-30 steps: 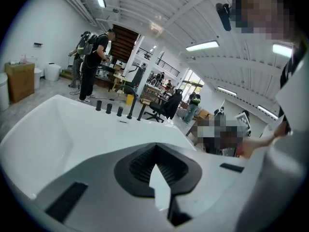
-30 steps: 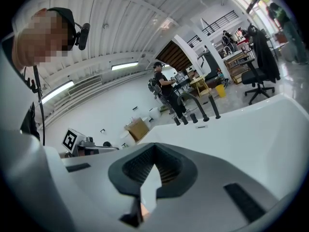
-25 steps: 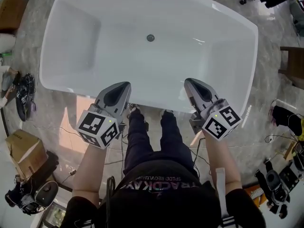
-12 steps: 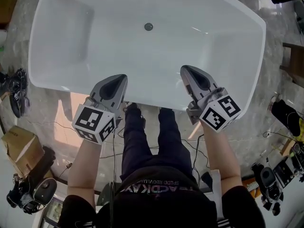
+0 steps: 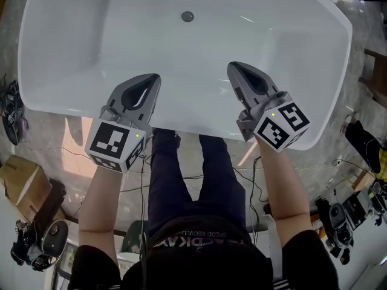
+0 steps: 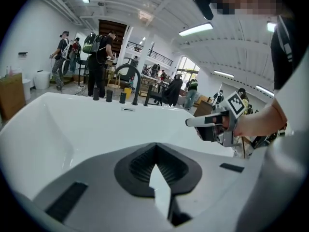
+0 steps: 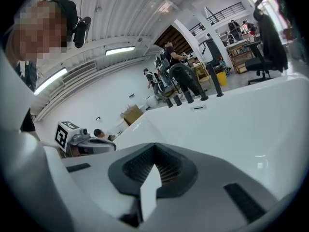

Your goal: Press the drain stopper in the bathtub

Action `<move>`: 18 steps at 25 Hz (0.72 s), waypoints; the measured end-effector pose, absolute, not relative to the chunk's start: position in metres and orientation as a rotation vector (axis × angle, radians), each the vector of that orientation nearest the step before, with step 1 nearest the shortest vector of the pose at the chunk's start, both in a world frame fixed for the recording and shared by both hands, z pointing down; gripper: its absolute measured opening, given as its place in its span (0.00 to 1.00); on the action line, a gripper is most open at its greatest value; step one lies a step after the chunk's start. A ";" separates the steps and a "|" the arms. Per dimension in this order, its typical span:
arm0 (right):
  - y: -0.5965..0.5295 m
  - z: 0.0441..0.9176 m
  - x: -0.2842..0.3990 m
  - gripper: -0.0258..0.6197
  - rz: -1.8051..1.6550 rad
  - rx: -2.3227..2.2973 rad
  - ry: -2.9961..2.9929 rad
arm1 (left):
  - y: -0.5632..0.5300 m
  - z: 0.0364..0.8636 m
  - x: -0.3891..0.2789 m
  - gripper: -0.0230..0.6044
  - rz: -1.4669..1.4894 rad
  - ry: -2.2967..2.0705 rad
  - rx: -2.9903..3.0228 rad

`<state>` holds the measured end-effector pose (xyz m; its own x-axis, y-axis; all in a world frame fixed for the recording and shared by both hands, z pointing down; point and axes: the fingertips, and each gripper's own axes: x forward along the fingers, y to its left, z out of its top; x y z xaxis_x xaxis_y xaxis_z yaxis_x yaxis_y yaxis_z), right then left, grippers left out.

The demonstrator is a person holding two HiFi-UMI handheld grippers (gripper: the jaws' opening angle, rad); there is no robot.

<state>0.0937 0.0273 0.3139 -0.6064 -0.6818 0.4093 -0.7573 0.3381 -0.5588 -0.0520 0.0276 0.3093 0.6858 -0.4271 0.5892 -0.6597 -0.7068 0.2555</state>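
The white bathtub [image 5: 314, 53] fills the top of the head view. Its small round grey drain stopper [image 5: 187, 16] lies on the tub floor near the far side. Neither gripper view shows the stopper. My left gripper [image 5: 152, 78] is held over the near rim, shut and empty, well short of the stopper. My right gripper [image 5: 233, 67] hovers over the near rim to the right, also shut with nothing in it. In the left gripper view the jaws [image 6: 155, 147] meet above the tub, and the right gripper [image 6: 193, 122] shows beside them. The left gripper [image 7: 112, 147] appears in the right gripper view.
Dark tap fittings [image 6: 128, 83] stand on the tub's far rim. Cardboard boxes [image 5: 21, 180], cables and camera gear [image 5: 338, 228] lie on the marble floor around me. People [image 6: 99, 52] stand beyond the tub. My legs [image 5: 187, 174] are against the near rim.
The tub has slid down and closer in the head view. Both grippers now reach further over the near rim, still shut and side by side.
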 end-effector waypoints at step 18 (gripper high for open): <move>-0.041 0.455 0.051 0.06 1.102 1.286 -2.335 | -0.002 0.408 -0.066 0.05 0.796 -0.767 2.646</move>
